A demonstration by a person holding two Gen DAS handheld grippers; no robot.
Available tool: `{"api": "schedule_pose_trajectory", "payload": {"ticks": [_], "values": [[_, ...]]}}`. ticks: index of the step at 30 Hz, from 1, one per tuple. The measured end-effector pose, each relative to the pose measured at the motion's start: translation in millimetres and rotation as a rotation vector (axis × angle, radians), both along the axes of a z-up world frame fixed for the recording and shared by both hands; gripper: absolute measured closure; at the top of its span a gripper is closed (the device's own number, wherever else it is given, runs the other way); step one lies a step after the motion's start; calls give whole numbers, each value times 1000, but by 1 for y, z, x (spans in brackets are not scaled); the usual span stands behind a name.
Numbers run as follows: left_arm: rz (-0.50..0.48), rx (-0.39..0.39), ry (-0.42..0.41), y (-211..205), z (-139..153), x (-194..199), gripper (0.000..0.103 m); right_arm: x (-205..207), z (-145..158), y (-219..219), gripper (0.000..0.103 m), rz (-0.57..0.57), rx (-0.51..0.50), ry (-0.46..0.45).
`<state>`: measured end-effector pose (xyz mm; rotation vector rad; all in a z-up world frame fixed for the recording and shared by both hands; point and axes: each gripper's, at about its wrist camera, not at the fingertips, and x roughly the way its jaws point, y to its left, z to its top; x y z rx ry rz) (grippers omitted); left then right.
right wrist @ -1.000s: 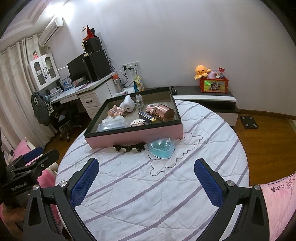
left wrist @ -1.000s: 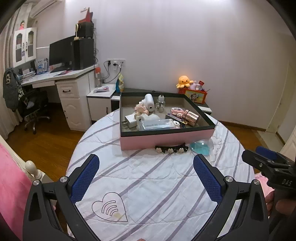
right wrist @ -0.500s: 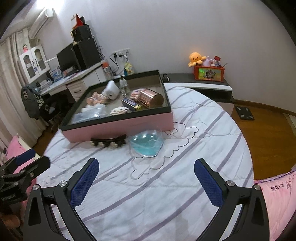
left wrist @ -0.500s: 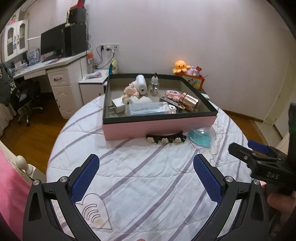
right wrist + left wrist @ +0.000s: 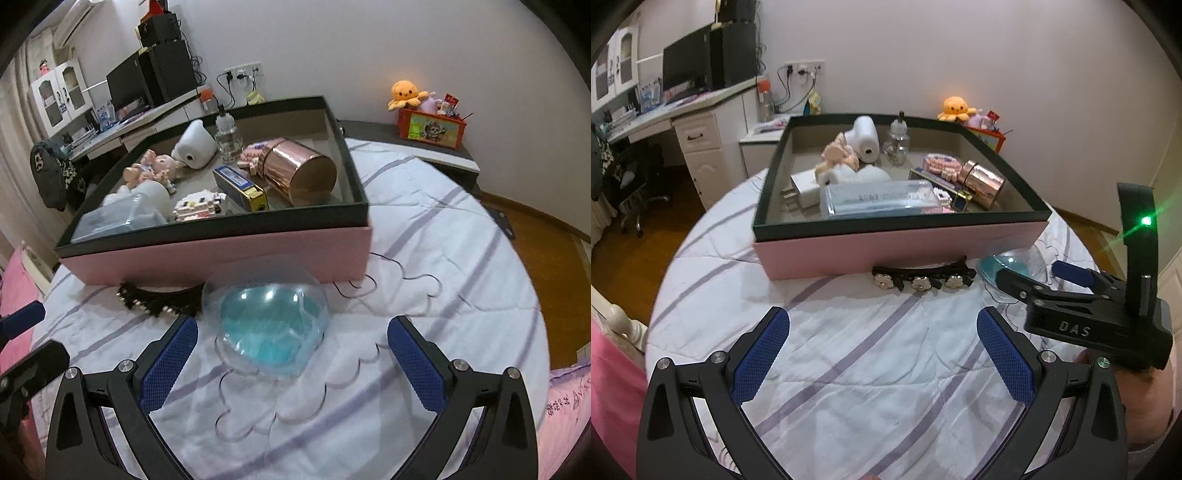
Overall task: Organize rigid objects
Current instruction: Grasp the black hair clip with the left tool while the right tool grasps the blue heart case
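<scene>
Sorting stands nearly finished on a round surface (image 5: 849, 369) under a striped white quilt, where a pink box (image 5: 901, 243) with a dark rim sits toward the far edge, already loaded. Inside it lie a white charger (image 5: 805, 190), a clear flat case (image 5: 879, 199), a small doll (image 5: 155, 168), a white roll (image 5: 864, 138), a glass bottle (image 5: 897, 146), a copper-coloured tin (image 5: 303, 171) on its side, a blue-and-gold pack (image 5: 242, 186) and a small brick-built figure (image 5: 197, 206). Two pieces remain outside, both on the quilt just beside the box's near wall: a black hair clip (image 5: 921, 278) set with three pale flowers, and to its right a clear dome with a blue inside (image 5: 267, 321). The right tool (image 5: 291, 354) hangs low over the quilt with its blue pads spread wide, the dome sitting just ahead of them and slightly toward the left pad, not yet touched as far as the views show. The left tool (image 5: 882, 354) is also spread wide and holds nothing, hovering nearer the front edge with the hair clip ahead of it. Judged from this, the dome looks the next piece to go in, then the clip.
</scene>
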<state>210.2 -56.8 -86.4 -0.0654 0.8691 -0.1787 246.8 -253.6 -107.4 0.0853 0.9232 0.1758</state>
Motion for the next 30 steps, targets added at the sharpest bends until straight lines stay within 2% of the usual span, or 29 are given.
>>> {"api": "schedule_pose_trajectory", "payload": {"ticks": [2, 5, 6, 7, 11, 21, 23, 27, 30], "values": [[4, -1, 17, -2, -6, 6, 0, 6, -6, -1, 1, 0, 4, 10], [11, -4, 41, -4, -13, 13, 0, 7, -7, -2, 16, 13, 12, -3], [12, -5, 47, -6, -15, 16, 0, 8, -6, -3, 34, 20, 12, -9], [12, -5, 52, -8, -17, 17, 0, 8, -5, -3, 41, 28, 10, -15], [2, -5, 64, -18, -22, 21, 0, 3, -3, -10, 41, 41, 16, -21], [11, -31, 100, -45, -39, 52, 0, -12, 0, -46, 41, -36, 41, -24], [19, -10, 104, -50, -42, 58, 0, -11, -1, -50, 41, -39, 46, -20], [33, 119, 95, -68, -50, 66, 0, -10, -2, -50, 41, -37, 44, -19], [35, 80, 83, -62, -47, 63, 4, -10, -2, -51, 41, -38, 47, -19]]}}
